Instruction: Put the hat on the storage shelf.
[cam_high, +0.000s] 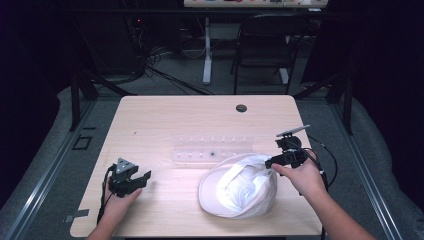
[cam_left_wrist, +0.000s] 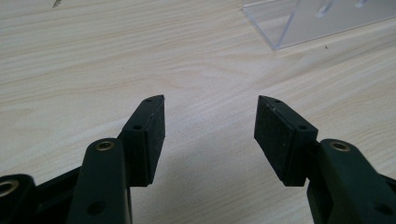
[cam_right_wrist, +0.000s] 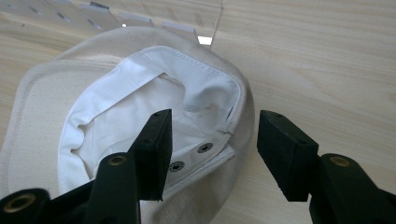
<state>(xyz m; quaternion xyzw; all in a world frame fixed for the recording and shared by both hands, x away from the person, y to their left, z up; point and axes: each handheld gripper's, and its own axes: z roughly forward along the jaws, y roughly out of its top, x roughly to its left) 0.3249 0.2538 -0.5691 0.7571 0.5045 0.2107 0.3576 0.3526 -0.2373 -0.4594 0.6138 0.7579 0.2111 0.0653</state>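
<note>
Straddling the hat (cam_right_wrist: 140, 93) rim, the right hand-held gripper (cam_right_wrist: 212, 140) gapes released; left hand-held gripper (cam_left_wrist: 210, 130) rests released.

One white hat (cam_high: 239, 187) (lying upside down), one clear acrylic rack (cam_high: 212, 149), two grippers, one table (cam_high: 165, 120).

The left hand-held gripper (cam_high: 141, 176) sits low at the near left, gripped from behind by the left hand (cam_high: 118, 199), its jaws spread wide with nothing between them. The right hand-held gripper (cam_high: 270, 162) is held at the near right by the right hand (cam_high: 300, 177), forearm angling in from below, its jaws also wide apart.
</note>
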